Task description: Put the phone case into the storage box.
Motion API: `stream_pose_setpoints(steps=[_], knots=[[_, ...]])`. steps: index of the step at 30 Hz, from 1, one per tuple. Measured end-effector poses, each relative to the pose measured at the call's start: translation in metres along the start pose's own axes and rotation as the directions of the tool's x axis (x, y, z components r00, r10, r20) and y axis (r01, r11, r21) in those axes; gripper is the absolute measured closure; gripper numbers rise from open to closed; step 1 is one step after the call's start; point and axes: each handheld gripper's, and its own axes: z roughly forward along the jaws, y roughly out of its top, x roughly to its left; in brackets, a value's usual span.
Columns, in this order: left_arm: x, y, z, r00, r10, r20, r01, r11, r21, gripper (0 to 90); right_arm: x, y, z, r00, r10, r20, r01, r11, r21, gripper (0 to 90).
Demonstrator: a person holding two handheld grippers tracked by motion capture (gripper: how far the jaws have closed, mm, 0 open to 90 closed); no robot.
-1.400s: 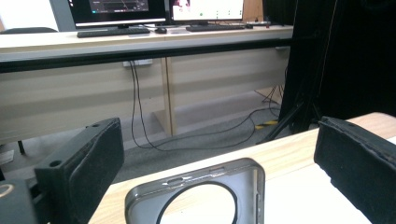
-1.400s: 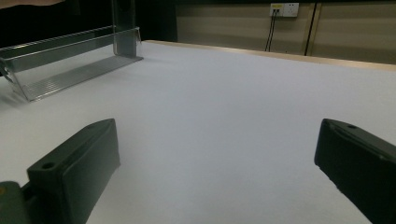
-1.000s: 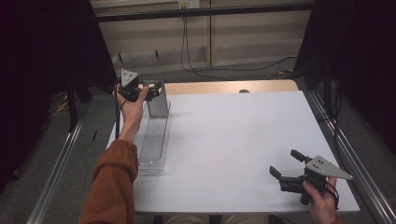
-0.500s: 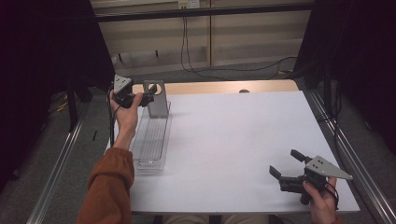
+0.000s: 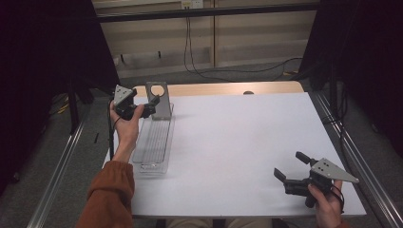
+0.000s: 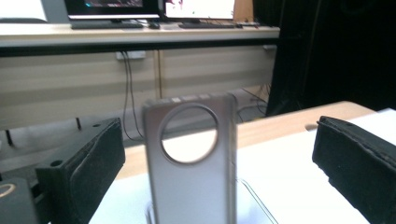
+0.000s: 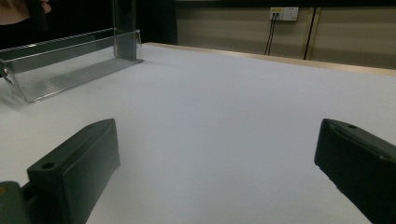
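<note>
Left tool (image 5: 142,108) raised on an extended forearm, jaws released, aimed at the grey upright plate (image 5: 158,99) at the clear tray's (image 5: 153,142) far end. Right tool (image 5: 293,174) released, low over the worktop (image 5: 228,142) near corner.

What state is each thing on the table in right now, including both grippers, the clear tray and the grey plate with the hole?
Left gripper: open, jaws wide apart either side of the grey plate, not closed on it.
Right gripper: open, holding nothing, at the near right of the white table.
Grey plate: upright at the far end of the tray, round hole near its top.
Clear tray: lying flat on the table, nothing else in it.
</note>
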Motion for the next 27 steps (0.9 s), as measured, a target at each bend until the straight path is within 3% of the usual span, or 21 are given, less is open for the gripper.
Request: stream_pose_setpoints(steps=[4,12,13,19,20,24,27], knots=[[-0.005,-0.001,-0.004,0.9998,0.019,0.012,-0.019,0.9998,0.000,2.6,-0.001,0.000,0.001,1.0000,0.004,0.003,-0.004,1.000,-0.001,0.0],[-0.014,-0.003,-0.013,0.9994,-0.008,0.034,0.008,0.9999,-0.011,2.8,-0.004,-0.001,0.002,0.9999,0.013,0.004,-0.013,1.000,-0.002,0.0],[-0.014,-0.004,-0.014,0.9994,0.004,0.033,-0.004,1.0000,-0.003,2.8,-0.004,-0.001,0.002,0.9999,0.014,0.005,-0.014,1.000,-0.003,0.0],[-0.024,-0.006,-0.021,0.9974,-0.010,0.071,0.012,0.9995,-0.028,2.8,-0.004,0.000,0.004,1.0000,0.002,-0.004,-0.002,1.000,0.001,0.0],[-0.023,-0.006,-0.023,0.9973,0.005,0.073,-0.003,0.9997,-0.023,2.8,-0.003,0.000,0.005,1.0000,0.008,0.000,-0.008,1.000,0.001,0.0],[-0.026,-0.007,-0.028,0.9971,-0.013,0.075,0.015,0.9995,-0.029,2.8,-0.003,0.000,0.003,1.0000,0.007,0.004,-0.007,1.000,0.001,0.0],[-0.027,-0.008,-0.033,0.9966,-0.004,0.082,0.007,0.9993,-0.037,2.8,-0.003,0.000,0.001,0.9999,0.006,0.009,-0.006,1.000,-0.002,0.0]])
